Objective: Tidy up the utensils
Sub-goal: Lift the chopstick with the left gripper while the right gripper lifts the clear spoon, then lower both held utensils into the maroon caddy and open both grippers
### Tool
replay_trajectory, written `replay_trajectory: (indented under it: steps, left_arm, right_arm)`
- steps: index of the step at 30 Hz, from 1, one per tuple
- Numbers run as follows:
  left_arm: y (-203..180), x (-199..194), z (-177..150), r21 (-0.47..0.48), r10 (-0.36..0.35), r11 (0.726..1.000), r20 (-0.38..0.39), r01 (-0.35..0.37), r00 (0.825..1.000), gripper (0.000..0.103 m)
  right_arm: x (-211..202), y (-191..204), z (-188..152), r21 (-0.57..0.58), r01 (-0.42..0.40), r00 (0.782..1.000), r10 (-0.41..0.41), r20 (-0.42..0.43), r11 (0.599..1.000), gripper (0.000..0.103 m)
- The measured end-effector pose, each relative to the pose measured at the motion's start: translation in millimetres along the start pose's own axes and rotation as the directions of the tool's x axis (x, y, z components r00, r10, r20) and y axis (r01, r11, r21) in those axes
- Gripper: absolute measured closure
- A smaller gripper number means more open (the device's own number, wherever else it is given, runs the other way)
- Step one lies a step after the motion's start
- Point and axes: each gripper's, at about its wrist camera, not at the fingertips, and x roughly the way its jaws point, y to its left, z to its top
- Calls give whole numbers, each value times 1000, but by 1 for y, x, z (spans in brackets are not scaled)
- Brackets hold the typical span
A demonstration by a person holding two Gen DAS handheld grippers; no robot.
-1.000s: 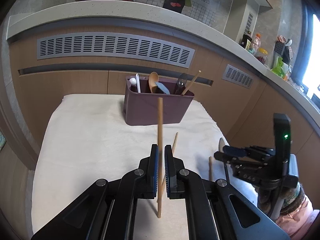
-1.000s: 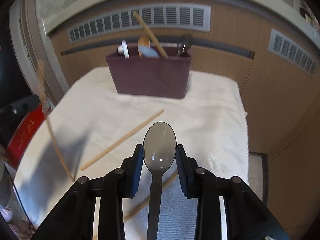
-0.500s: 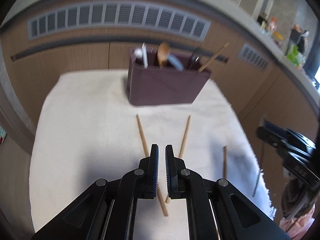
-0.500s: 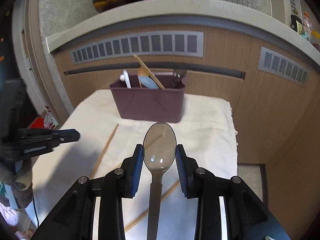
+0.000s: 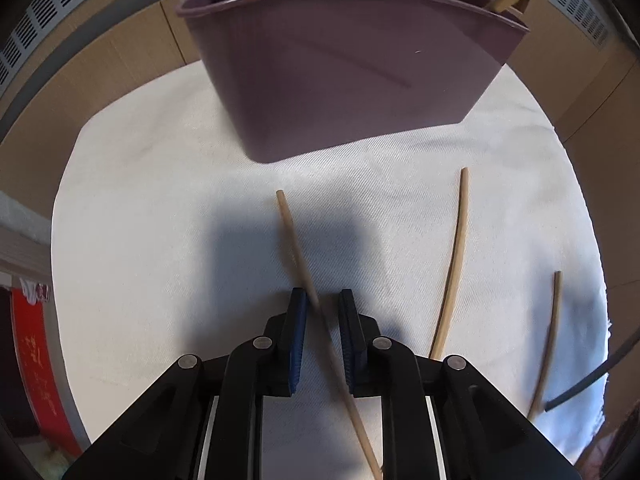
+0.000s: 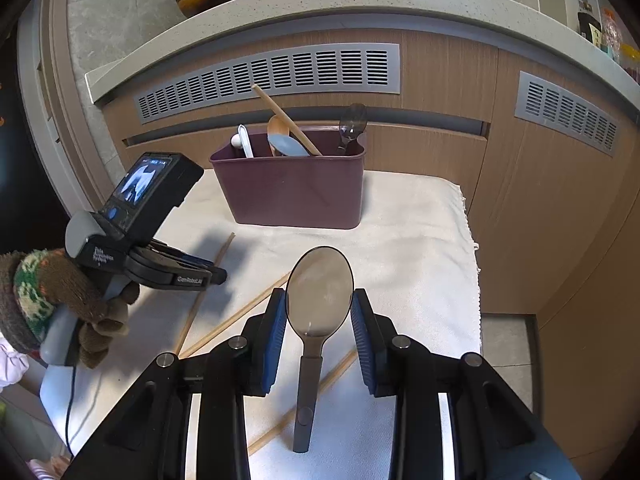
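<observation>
Chopsticks: one (image 5: 298, 252) lies on the white cloth (image 5: 140, 208) at centre frame in the left wrist view, passing between the left gripper (image 5: 322, 304), whose jaws have just been opening and stand slightly parted. Two more (image 5: 454, 264) (image 5: 549, 336) lie at lower right. The maroon caddy (image 5: 352, 80) fills the top. Right gripper (image 6: 319, 304), lower centre, clamps a grey spoon (image 6: 319, 292) by its bowl.

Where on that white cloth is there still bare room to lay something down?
The widest bare patch is the cloth left of the chopstick lying between the left gripper's jaws, reaching to the purple holder. A smaller one lies right of the holder, by the fringed edge. The middle and near right are crowded: two more chopsticks lie there.
</observation>
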Motion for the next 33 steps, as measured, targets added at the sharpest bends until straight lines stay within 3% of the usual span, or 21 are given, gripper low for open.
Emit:
replay_trajectory:
  steps: [3, 5, 9, 13, 17, 19, 22, 24, 26, 29, 31, 33]
  left_arm:
    - [1, -4, -10, -25, -62, 998, 61, 63, 996, 95]
    - [4, -18, -25, -44, -102, 993, 160, 110, 982, 98]
    - [8, -67, -66, -72, -184, 971, 373, 227, 909, 98]
    - [14, -112, -91, -77, -152, 971, 537, 228, 830, 98]
    - [24, -157, -83, -51, -139, 973, 642, 223, 754, 98]
    - [28, -186, -68, -27, -151, 972, 690, 233, 708, 98]
    - [36, -236, -37, 15, -148, 976, 775, 216, 614, 98]
    - [35, -270, -13, 21, -100, 987, 851, 156, 516, 98]
    - [35, -293, 4, 21, -78, 991, 894, 134, 441, 98]
    - [37, -308, 25, 8, -52, 993, 925, 118, 377, 98]
    - [35, -305, 39, -14, -15, 996, 941, 85, 338, 98]
    - [36, -294, 52, -19, -8, 997, 942, 79, 335, 98]
  right_arm:
    - [-1, -1, 0, 13, 0, 1000, -1, 9, 1000, 73]
    - [-5, -1, -1, 13, 0, 1000, -1, 20, 1000, 73]
    - [-13, -2, 0, 11, 2, 1000, -3, 29, 1000, 73]
    - [-23, 0, 6, 14, 6, 998, -7, 59, 1000, 73]
    - [-43, 1, 25, 20, 3, 991, -5, 132, 1000, 73]
    - [-59, 1, 49, 9, 11, 982, -13, 190, 1000, 73]
    - [-89, 2, 100, -20, 47, 955, -40, 292, 999, 73]
    - [-107, 2, 137, -26, 92, 925, -76, 372, 995, 73]
    - [-118, 2, 171, -20, 129, 891, -107, 442, 991, 73]
    - [-116, -1, 206, -5, 145, 856, -123, 503, 989, 73]
    - [-103, -2, 221, -1, 147, 854, -127, 505, 989, 73]
    - [-80, 1, 229, -13, 157, 855, -129, 502, 988, 73]
